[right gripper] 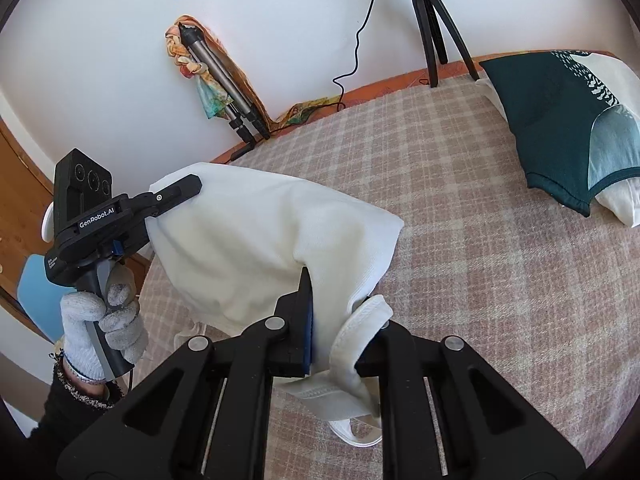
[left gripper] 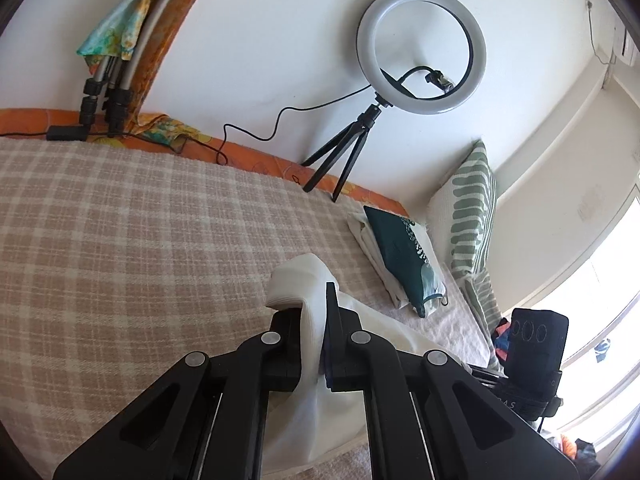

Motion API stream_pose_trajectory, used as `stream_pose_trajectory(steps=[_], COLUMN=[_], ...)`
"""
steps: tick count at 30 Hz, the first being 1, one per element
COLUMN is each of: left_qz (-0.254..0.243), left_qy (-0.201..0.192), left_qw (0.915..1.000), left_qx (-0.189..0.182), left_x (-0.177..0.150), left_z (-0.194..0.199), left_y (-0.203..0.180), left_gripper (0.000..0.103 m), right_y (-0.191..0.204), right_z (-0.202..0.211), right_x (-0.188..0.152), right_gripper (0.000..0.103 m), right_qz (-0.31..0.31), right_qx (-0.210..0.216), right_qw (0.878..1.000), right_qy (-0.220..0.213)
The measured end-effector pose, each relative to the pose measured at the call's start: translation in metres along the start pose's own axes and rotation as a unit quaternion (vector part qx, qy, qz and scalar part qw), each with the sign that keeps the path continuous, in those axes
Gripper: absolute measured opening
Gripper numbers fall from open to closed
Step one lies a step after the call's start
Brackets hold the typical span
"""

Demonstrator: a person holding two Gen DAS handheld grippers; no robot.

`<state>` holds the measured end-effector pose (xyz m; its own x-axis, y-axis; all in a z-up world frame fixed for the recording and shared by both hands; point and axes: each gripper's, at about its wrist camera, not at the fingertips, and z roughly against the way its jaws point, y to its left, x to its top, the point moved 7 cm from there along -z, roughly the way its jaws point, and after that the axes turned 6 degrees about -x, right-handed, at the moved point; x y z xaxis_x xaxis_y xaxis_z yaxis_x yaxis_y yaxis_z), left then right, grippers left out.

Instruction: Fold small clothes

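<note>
Bed (right gripper: 460, 208): spread with a beige checked blanket; serves as the folding surface.
Folded pile (right gripper: 560, 120): far corner of the bed, dark teal garment on top of white pieces; likely finished items kept clear of the working area.
White garment (right gripper: 260, 240): lifted off the blanket, stretched between both grippers, lower part sagging towards the bed; probably raised by two edges to open it flat before a fold.
Left gripper (right gripper: 192, 188): clamped tight on the garment's far edge, held by a gloved hand (right gripper: 104, 320).
Right gripper (right gripper: 340, 320): closed on a thick hemmed edge of the same garment, cloth bunched between the fingers.
Ring light (left gripper: 420, 48): on a small tripod at the wall, unrelated to the fold.
Containers: none in view.
</note>
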<state>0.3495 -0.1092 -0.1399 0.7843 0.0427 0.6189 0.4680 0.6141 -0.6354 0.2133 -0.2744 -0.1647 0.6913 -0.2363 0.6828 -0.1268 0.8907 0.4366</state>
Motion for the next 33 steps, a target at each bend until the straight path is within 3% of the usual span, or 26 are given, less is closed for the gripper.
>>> stream_pose_trajectory(steps=[2,6,9,12,13,14,17,18,21,27,30,32,33], left_qz=[0.001,0.019,0.006,0.016,0.031,0.041,0.043,0.049,0.074,0.064,0.052,0.038,0.039], left_qy=[0.006,0.048,0.081,0.098,0.095,0.089,0.087,0.088,0.104,0.126,0.138,0.142,0.144], left_qw=[0.9999,0.9980,0.9902,0.9819,0.9824,0.9851,0.9887,0.9896,0.9894,0.9884,0.9877,0.9873,0.9871], left_qx=[0.009,0.035,0.114,0.161,0.158,0.142,0.115,0.103,0.068,0.056,0.053,0.061,0.060], left_x=[0.004,0.007,0.009,0.010,0.009,0.005,-0.012,-0.020,-0.045,-0.075,-0.080,-0.080,-0.078], left_z=[-0.009,-0.029,-0.042,-0.034,-0.026,-0.017,0.008,0.014,0.024,0.018,0.013,0.014,0.014], left_y=[0.004,0.038,0.070,0.095,0.100,0.102,0.100,0.100,0.102,0.096,0.093,0.093,0.095], left_gripper=[0.004,0.004,0.007,0.008,0.010,0.012,0.014,0.014,0.028,0.030,0.025,0.010,0.009], right_y=[-0.003,-0.002,-0.007,-0.007,-0.006,-0.006,-0.015,-0.022,-0.044,-0.069,-0.067,-0.062,-0.059], right_z=[-0.001,-0.038,-0.066,-0.070,-0.067,-0.062,-0.045,-0.044,-0.053,-0.083,-0.075,-0.058,-0.049], right_x=[0.000,-0.014,-0.029,-0.038,-0.038,-0.036,-0.017,-0.010,0.006,0.019,0.014,0.008,0.004], right_gripper=[0.012,0.012,0.014,0.019,0.029,0.045,0.061,0.061,0.062,0.062,0.062,0.062,0.062], right_qz=[-0.029,-0.062,-0.062,-0.055,-0.047,-0.039,-0.032,-0.039,-0.047,-0.104,-0.148,-0.182,-0.189], right_qx=[0.031,0.045,0.003,-0.004,-0.004,-0.007,-0.012,-0.011,-0.038,-0.019,0.002,0.048,0.064], right_qw=[0.999,0.996,0.994,0.993,0.993,0.994,0.998,0.998,0.997,0.992,0.984,0.976,0.973], right_qy=[0.009,0.051,0.086,0.104,0.105,0.099,0.056,0.049,0.040,0.070,0.098,0.107,0.114])
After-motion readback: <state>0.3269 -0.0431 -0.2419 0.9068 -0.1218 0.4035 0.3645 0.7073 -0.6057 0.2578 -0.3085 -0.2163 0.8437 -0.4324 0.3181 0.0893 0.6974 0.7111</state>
